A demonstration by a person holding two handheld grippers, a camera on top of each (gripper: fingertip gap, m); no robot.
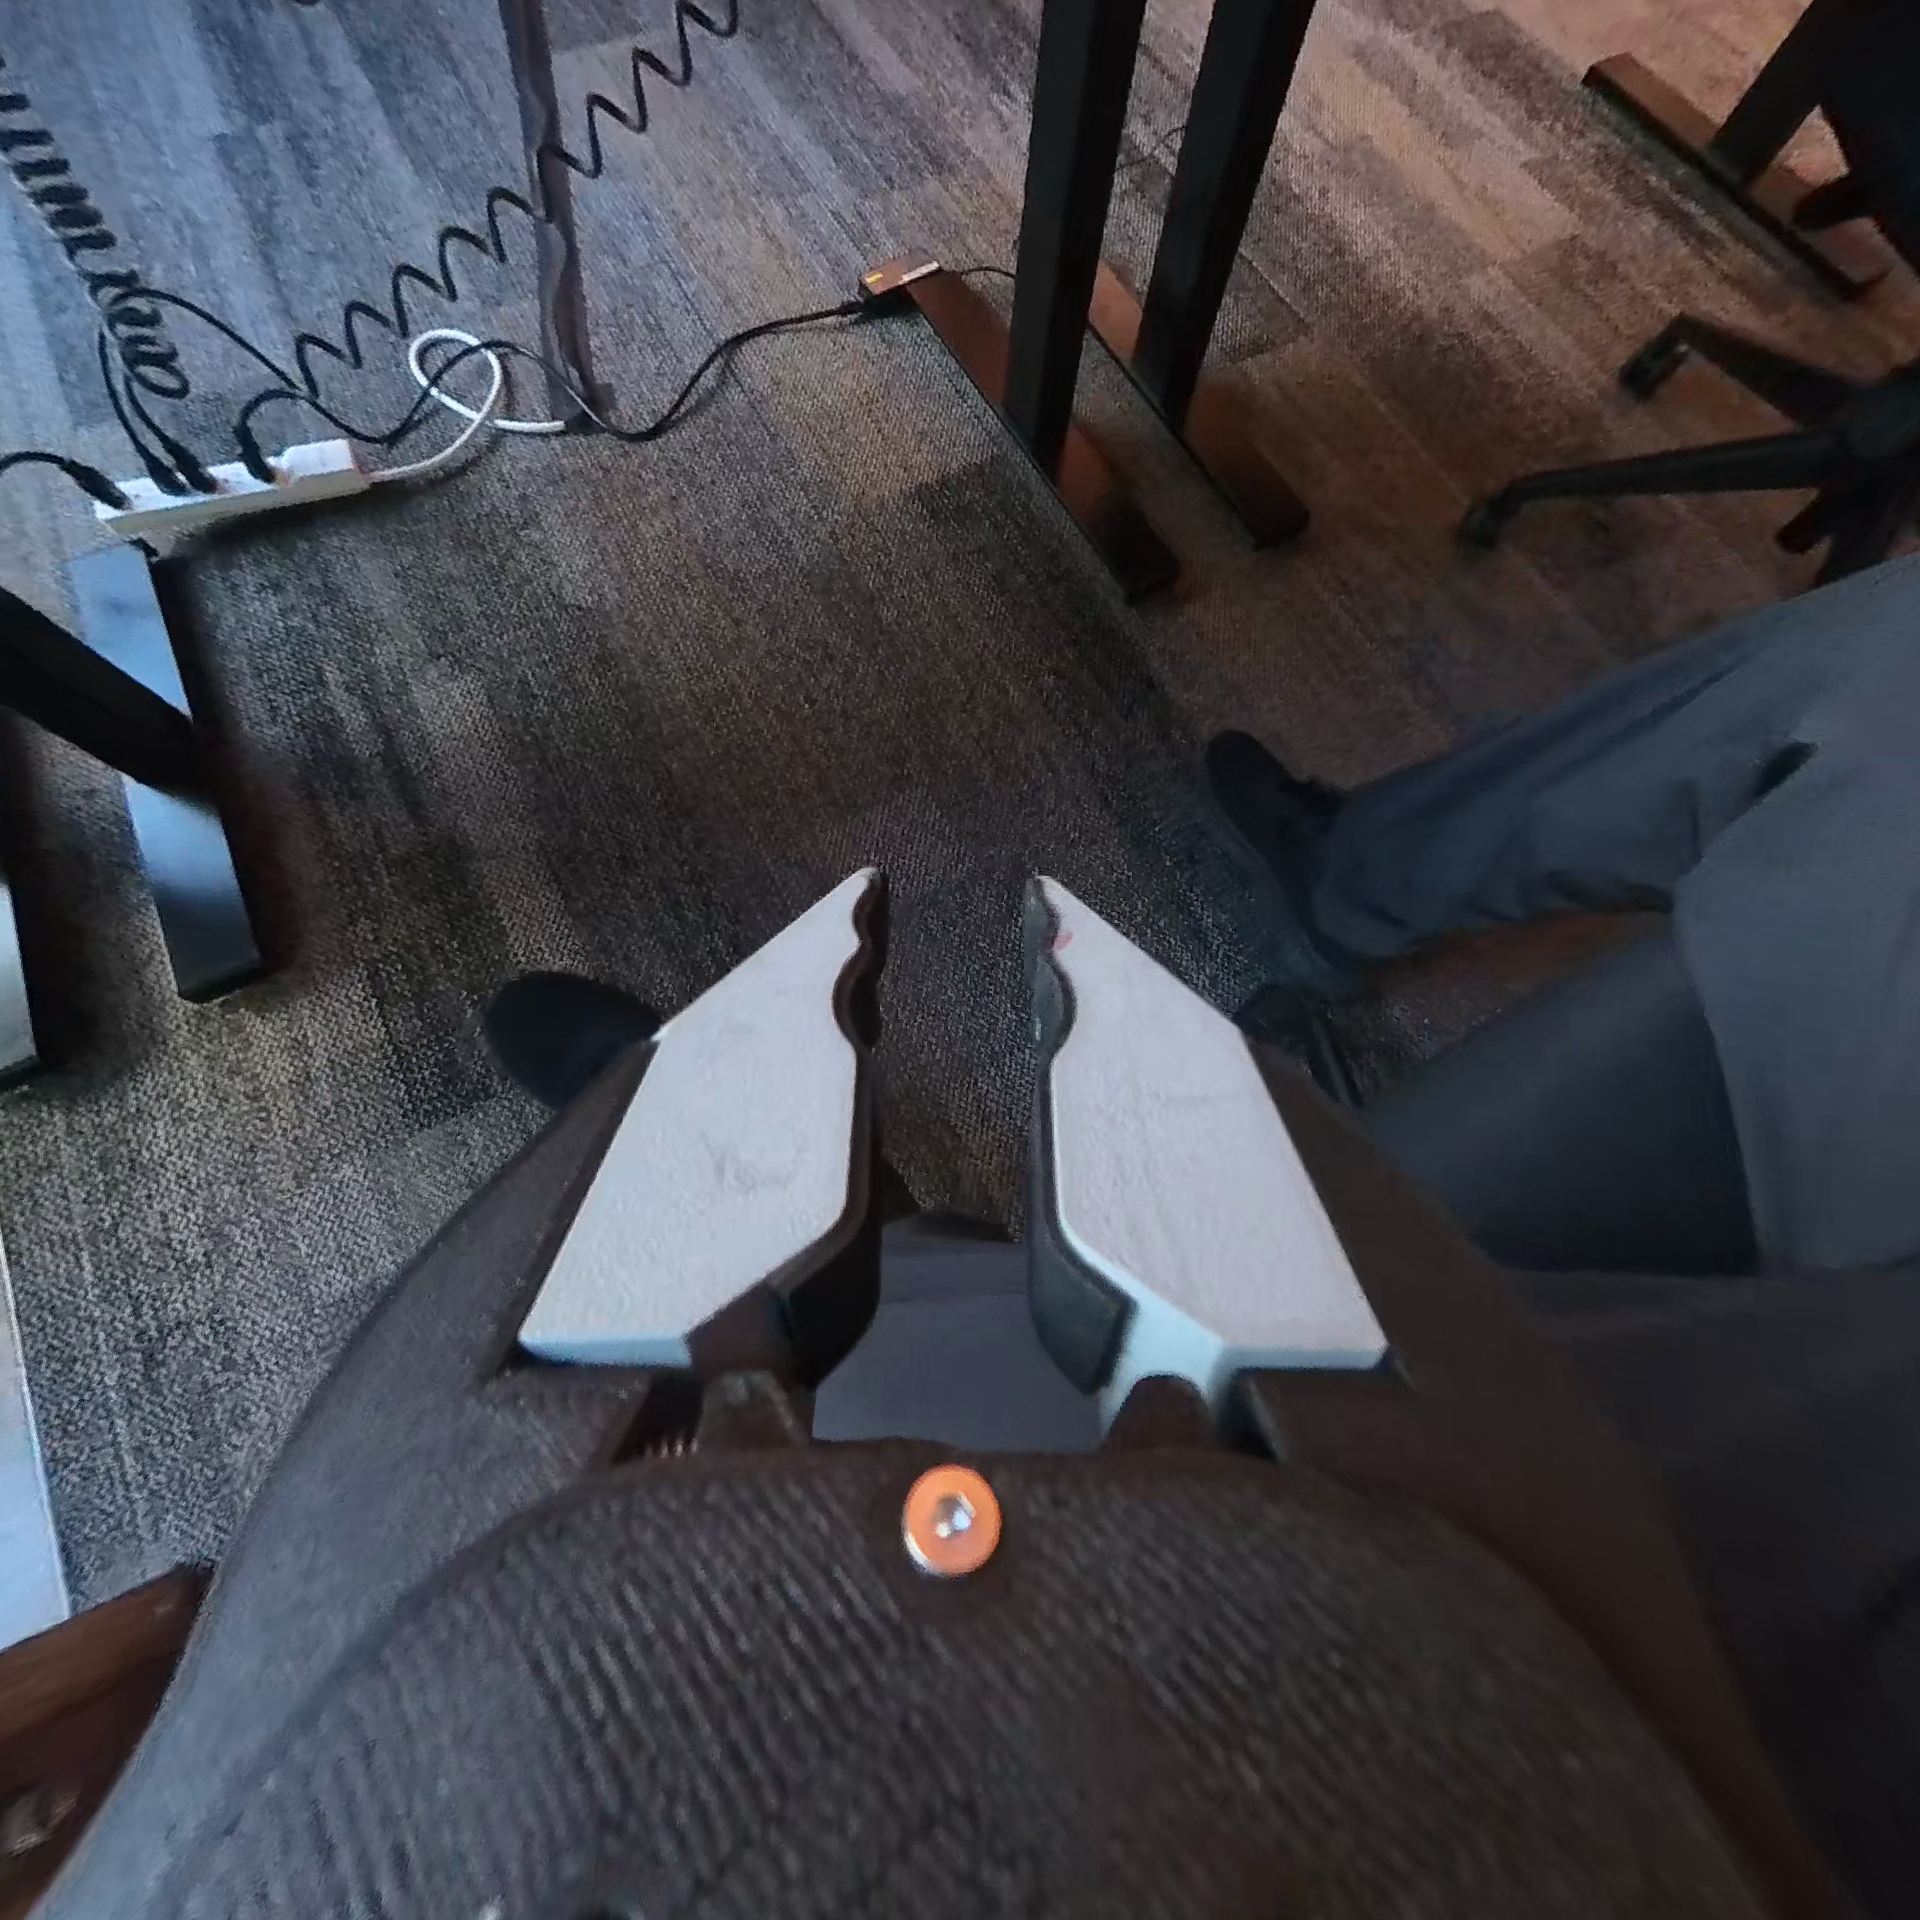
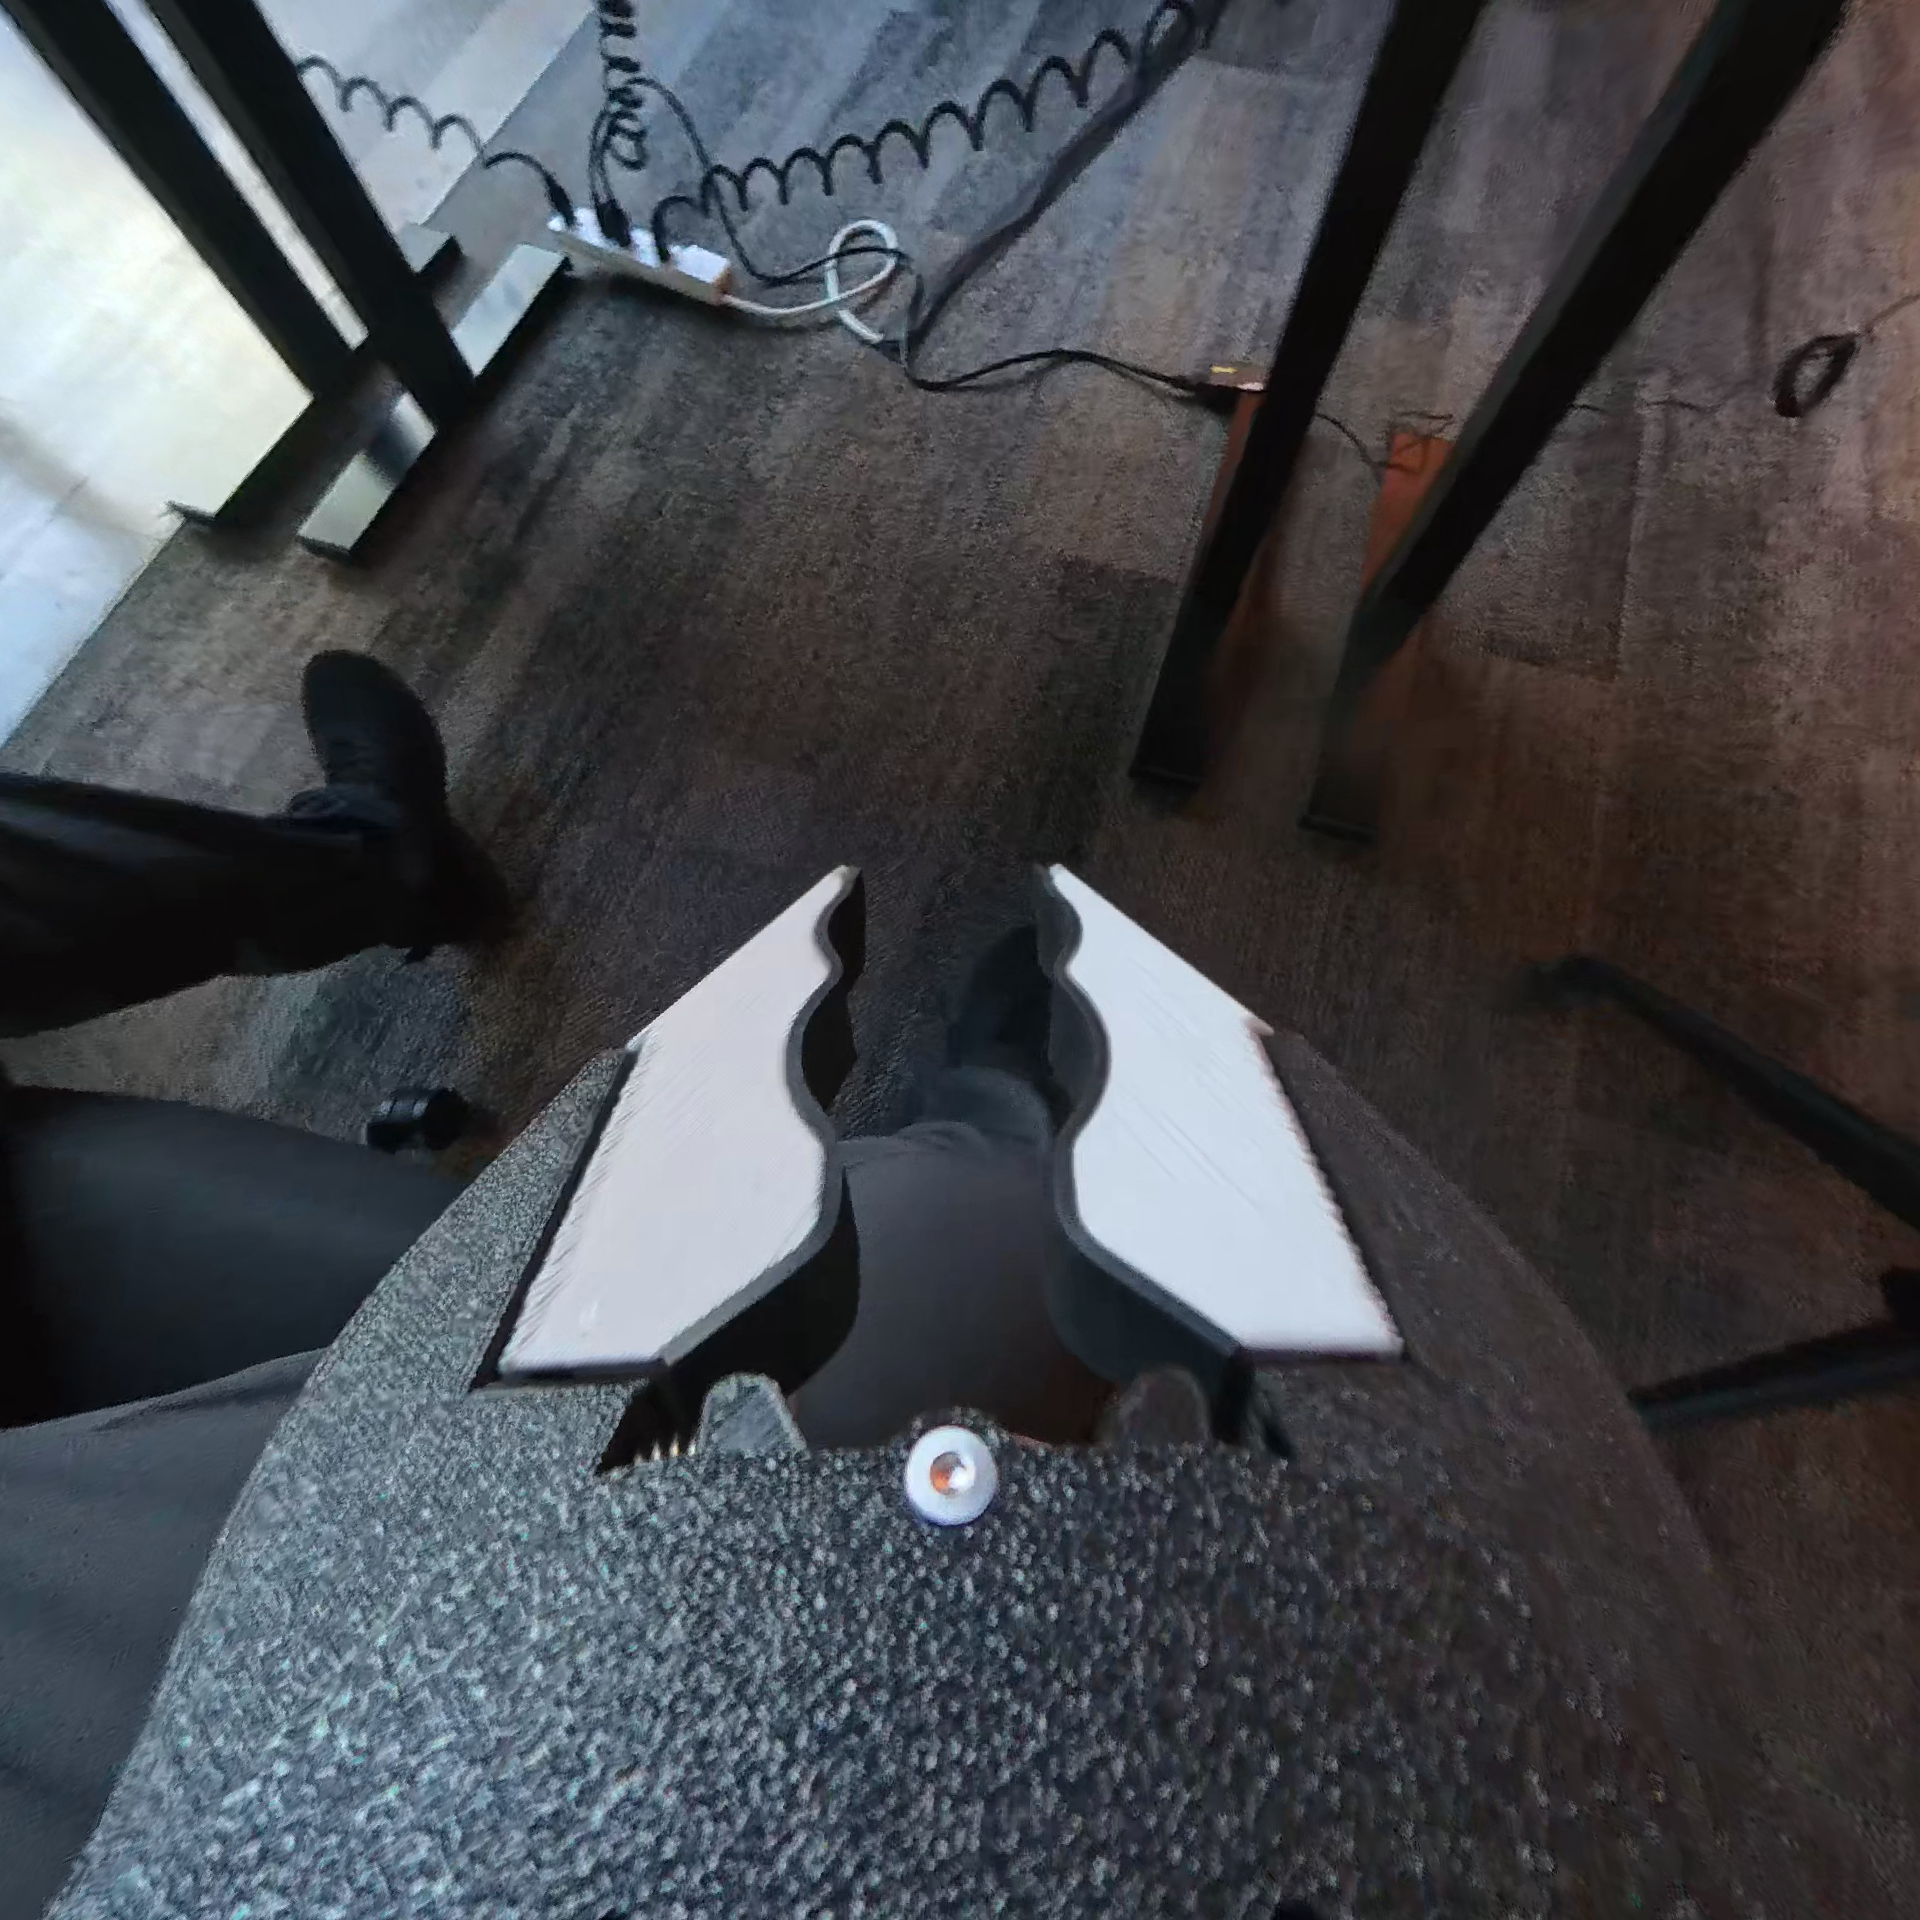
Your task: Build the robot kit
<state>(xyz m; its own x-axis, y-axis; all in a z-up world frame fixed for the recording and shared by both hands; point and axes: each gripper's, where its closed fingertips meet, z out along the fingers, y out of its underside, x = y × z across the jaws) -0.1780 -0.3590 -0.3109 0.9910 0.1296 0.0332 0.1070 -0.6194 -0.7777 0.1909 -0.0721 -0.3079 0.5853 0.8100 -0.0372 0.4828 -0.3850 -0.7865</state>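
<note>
My left gripper [image 1: 956, 894] is open and empty, pointing down at grey carpet [image 1: 644, 707]. A person's trouser leg [image 1: 1558, 810] and dark shoe [image 1: 1262, 790] lie to its right, and another dark shoe [image 1: 566, 1029] shows by its left finger. My right gripper [image 2: 951, 883] is open and empty, also pointing down at the carpet [image 2: 831, 582]. A trouser leg [image 2: 935, 1226] and a shoe [image 2: 997, 987] show between its fingers, lower down. Another leg with a black shoe [image 2: 364, 748] stretches out at the left.
Black desk legs [image 1: 1060, 260] stand on the carpet ahead, with more desk legs [image 2: 1278, 416] in the right wrist view. A white power strip [image 1: 239, 483] with coiled black cables [image 1: 468, 249] lies at the far left, also in the right wrist view [image 2: 644, 255]. Office chair base legs [image 1: 1683, 468] are at the right. Spacing between my two grippers at the tips: around 45 centimeters.
</note>
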